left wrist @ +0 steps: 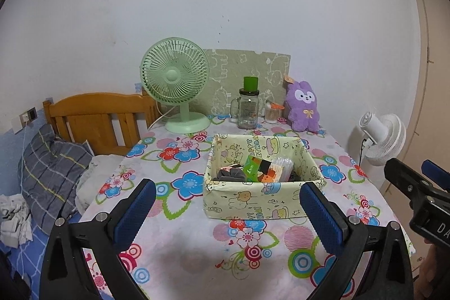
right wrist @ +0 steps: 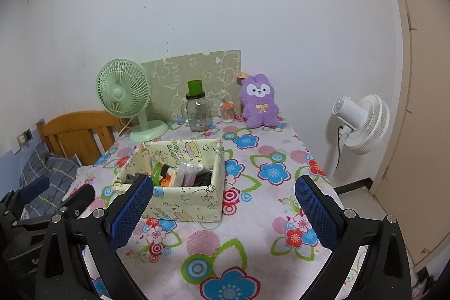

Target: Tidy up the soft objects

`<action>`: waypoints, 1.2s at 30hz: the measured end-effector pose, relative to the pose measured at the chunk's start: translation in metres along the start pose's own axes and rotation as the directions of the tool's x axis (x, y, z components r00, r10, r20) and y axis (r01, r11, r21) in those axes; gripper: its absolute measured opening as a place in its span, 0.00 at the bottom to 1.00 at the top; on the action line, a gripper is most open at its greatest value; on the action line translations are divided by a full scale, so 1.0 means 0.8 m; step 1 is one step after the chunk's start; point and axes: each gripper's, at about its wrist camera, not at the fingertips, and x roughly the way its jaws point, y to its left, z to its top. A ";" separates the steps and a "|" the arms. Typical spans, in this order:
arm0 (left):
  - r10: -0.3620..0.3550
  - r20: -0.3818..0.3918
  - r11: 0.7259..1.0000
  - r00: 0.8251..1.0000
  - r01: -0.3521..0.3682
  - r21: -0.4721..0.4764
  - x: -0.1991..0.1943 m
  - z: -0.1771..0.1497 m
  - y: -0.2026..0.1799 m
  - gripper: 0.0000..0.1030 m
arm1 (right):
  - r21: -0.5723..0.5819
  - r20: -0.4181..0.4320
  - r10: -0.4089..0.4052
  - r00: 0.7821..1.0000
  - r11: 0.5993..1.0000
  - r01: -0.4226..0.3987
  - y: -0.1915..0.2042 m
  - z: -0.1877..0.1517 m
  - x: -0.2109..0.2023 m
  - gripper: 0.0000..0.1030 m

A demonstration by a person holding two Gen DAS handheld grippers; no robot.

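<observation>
- Left wrist view: the left gripper hovers at lower centre, its blue pads spread wide with nothing between them; the fabric box sits just beyond, at frame centre on the floral tablecloth.
- Right wrist view: the right gripper is likewise spread and empty; the box lies left of centre, partly behind its left finger.
- Inside the box lie dark rolled cloths, probably socks, beside a green packet; the soft pieces seem gathered there for sorting.
- The purple plush stands upright at upper right of centre against the wall, apparently not yet collected.
- The green fan and glass jar stand behind the box, well apart from both tools.
</observation>
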 end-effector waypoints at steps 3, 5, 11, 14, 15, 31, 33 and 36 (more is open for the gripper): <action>0.000 0.002 1.000 1.000 0.000 -0.003 -0.007 -0.002 0.002 1.00 | 0.004 0.010 -0.001 1.000 1.000 0.001 -0.003 -0.002 -0.009 0.99; 0.000 0.006 1.000 1.000 0.000 -0.003 -0.011 -0.004 0.003 1.00 | 0.004 0.014 -0.004 1.000 1.000 0.004 -0.004 -0.003 -0.014 0.99; 0.005 0.016 1.000 1.000 -0.005 -0.008 -0.020 -0.005 0.005 1.00 | 0.006 0.029 0.001 1.000 1.000 -0.001 -0.007 -0.007 -0.023 0.99; 0.010 0.019 1.000 1.000 -0.010 -0.007 -0.022 -0.005 0.004 1.00 | 0.007 0.031 0.005 1.000 1.000 -0.005 -0.007 -0.006 -0.024 0.99; 0.009 0.020 1.000 1.000 -0.009 -0.008 -0.023 -0.005 0.004 1.00 | 0.007 0.032 0.007 0.999 1.000 -0.007 -0.008 -0.006 -0.024 0.99; 0.003 0.024 1.000 1.000 -0.002 -0.012 -0.024 0.000 0.005 1.00 | 0.005 0.031 0.015 0.999 1.000 -0.015 -0.006 -0.004 -0.023 0.99; 0.002 0.024 1.000 1.000 -0.001 -0.012 -0.024 0.000 0.005 1.00 | 0.006 0.031 0.016 0.999 1.000 -0.017 -0.005 -0.004 -0.022 0.99; 0.008 0.024 1.000 1.000 -0.008 -0.009 -0.024 0.000 0.005 1.00 | 0.006 0.028 0.017 0.999 1.000 -0.017 -0.003 -0.004 -0.020 0.99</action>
